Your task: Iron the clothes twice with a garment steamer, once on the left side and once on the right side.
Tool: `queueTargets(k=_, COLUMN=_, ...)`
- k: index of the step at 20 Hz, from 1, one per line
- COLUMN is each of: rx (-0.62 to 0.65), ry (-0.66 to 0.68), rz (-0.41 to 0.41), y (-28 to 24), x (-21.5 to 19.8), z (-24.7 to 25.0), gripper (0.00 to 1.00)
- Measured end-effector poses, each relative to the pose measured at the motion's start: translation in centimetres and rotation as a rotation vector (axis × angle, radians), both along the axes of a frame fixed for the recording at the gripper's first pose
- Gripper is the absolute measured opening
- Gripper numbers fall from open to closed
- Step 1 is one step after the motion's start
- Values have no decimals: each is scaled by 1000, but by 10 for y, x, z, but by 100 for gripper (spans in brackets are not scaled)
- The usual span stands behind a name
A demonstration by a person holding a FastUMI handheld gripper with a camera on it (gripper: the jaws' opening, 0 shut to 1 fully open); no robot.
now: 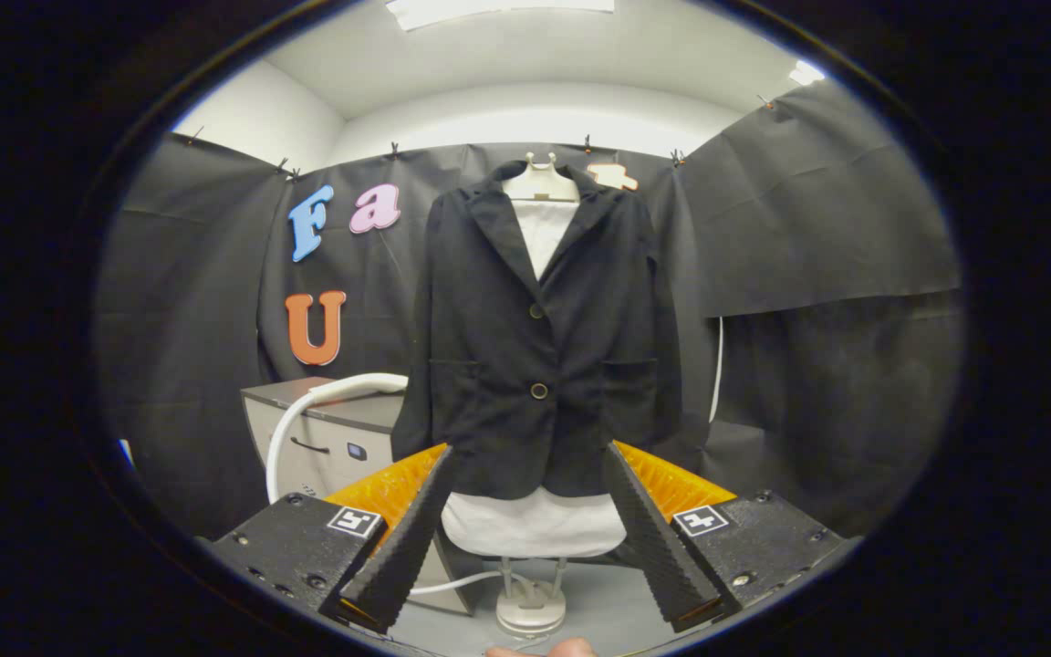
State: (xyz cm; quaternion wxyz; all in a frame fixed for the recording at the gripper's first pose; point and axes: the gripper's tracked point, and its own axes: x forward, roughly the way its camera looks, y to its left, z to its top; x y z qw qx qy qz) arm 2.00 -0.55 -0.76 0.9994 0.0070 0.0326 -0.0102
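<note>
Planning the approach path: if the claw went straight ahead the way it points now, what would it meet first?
Most likely the black jacket on its white form, which stands straight beyond the open claw. Nothing shows in between, though depth is hard to judge.

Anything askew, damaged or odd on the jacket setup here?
Nothing stands out. The black jacket hangs straight and buttoned on its stand, beyond the gripper, whose fingers are open and hold nothing. The white hose curves beside it.
</note>
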Motion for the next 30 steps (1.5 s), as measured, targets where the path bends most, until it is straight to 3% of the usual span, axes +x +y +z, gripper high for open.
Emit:
queueTargets(k=15, rx=48, ry=54, rz=110, y=178, x=73, z=46, gripper=100)
queueTargets(k=24, rx=59, ry=143, rz=212, y=268, x=163, z=66, gripper=100)
queueTargets(k=30, rx=58, ry=324, rz=294, y=323, x=236, z=48, gripper=100)
